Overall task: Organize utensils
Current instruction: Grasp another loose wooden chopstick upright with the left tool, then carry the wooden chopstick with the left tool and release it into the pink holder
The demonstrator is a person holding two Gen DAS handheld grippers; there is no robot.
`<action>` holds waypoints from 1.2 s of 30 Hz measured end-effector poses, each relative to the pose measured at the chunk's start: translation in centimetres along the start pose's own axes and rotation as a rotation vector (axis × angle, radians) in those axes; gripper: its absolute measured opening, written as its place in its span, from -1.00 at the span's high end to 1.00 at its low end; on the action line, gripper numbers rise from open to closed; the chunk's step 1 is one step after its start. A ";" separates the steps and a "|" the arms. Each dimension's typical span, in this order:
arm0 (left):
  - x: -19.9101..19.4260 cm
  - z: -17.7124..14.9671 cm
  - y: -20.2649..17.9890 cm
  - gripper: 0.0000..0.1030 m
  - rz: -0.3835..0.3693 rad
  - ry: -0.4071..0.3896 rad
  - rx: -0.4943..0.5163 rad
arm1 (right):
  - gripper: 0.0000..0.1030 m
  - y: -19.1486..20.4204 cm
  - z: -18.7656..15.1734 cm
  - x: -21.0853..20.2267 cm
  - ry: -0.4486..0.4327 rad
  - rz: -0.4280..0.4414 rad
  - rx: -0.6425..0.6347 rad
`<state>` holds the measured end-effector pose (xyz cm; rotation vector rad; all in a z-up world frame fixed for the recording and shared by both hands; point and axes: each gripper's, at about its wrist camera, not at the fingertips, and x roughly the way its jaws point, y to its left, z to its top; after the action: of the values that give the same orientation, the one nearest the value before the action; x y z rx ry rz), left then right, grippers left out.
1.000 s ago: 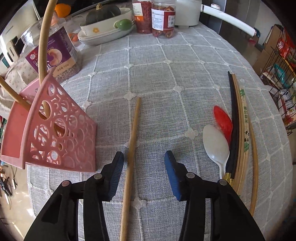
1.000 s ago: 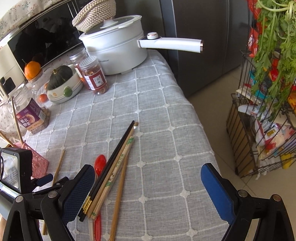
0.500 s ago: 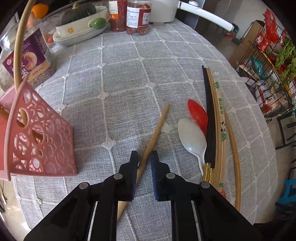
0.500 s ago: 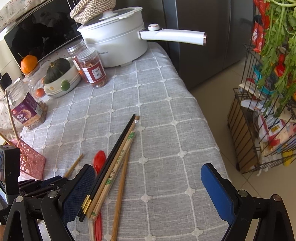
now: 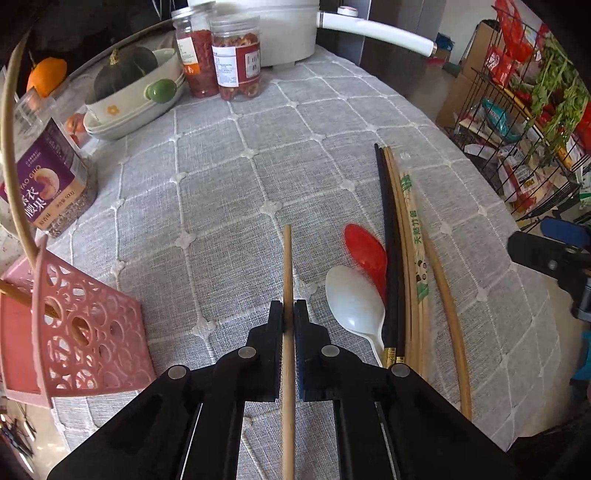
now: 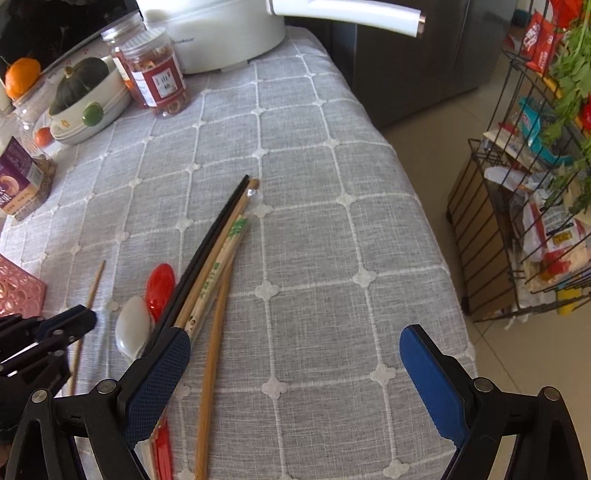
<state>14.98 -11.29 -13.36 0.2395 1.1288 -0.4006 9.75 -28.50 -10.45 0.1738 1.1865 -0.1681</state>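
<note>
My left gripper [image 5: 289,312] is shut on a wooden chopstick [image 5: 287,266] that points straight ahead over the grey tablecloth. The same chopstick shows in the right wrist view [image 6: 94,286], with the left gripper [image 6: 79,321] at the far left. A pink perforated utensil holder [image 5: 88,332] lies to the left, with sticks in it. A white spoon [image 5: 354,302], a red spoon [image 5: 365,249], black chopsticks [image 5: 388,240] and bamboo chopsticks [image 5: 413,240] lie in a bundle to the right. My right gripper [image 6: 295,347] is open and empty above that bundle's [image 6: 214,258] near end.
At the back stand a white pot [image 6: 221,33], two red-filled jars [image 5: 236,59], a bowl holding a green squash [image 5: 133,85] and a purple-labelled jar [image 5: 40,184]. The table edge [image 6: 424,221] drops off on the right, beside a wire rack [image 6: 524,206].
My left gripper closed from wide open onto the chopstick and swung it from a slanted line to straight ahead. My right gripper moved forward over the bundle and stayed open.
</note>
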 end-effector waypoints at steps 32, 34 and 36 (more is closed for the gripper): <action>-13.6 -4.6 2.2 0.89 0.005 -0.303 0.044 | 0.88 4.4 0.7 0.3 0.005 0.095 0.036; -14.8 -4.7 2.1 0.89 0.012 -0.337 0.045 | 0.88 4.6 0.6 -1.6 -0.044 0.122 0.033; -16.1 -4.8 2.0 0.89 0.022 -0.375 0.047 | 0.88 5.2 0.3 -3.7 -0.103 0.151 0.017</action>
<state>5.94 -4.61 -0.70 0.2077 0.7484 -0.4327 9.84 -23.40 -6.70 0.2660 1.0654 -0.0542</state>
